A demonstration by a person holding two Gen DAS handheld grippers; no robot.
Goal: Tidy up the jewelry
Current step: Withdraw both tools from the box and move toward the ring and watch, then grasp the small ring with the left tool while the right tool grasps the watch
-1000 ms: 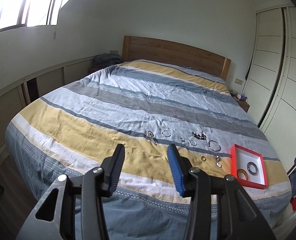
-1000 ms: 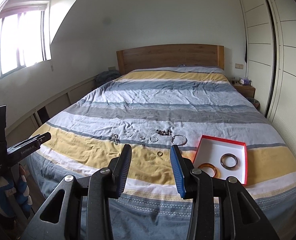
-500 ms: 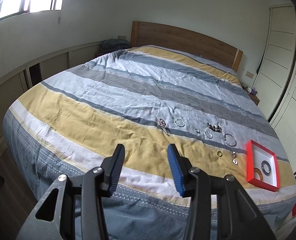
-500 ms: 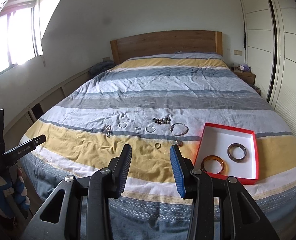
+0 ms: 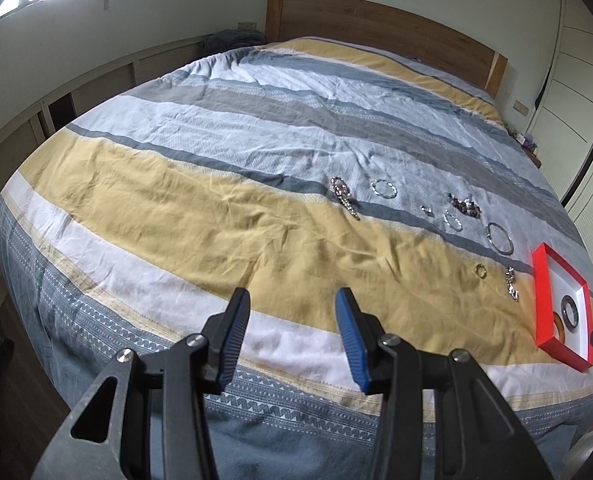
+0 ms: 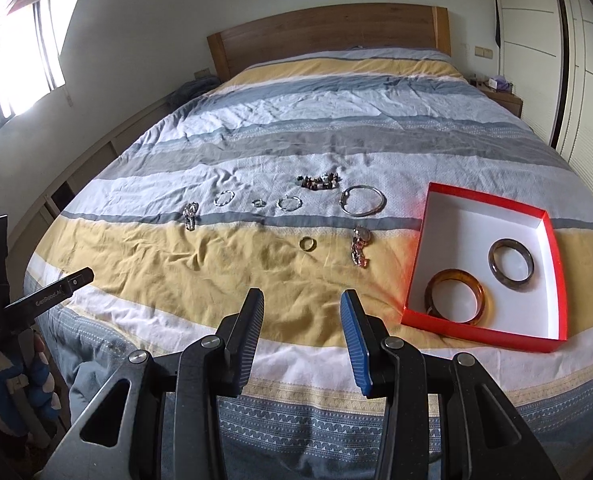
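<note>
Both your grippers, left (image 5: 292,314) and right (image 6: 301,316), have jaws spread and empty. The gold ring (image 6: 307,243) lies left of the red box (image 6: 416,252); on the soft blanket (image 6: 156,264) it can slip away.

You face a striped bed (image 6: 336,120) with a wooden headboard (image 6: 328,36); a bright window (image 6: 16,68) glows left, white wardrobe doors (image 6: 556,60) stand right.
</note>
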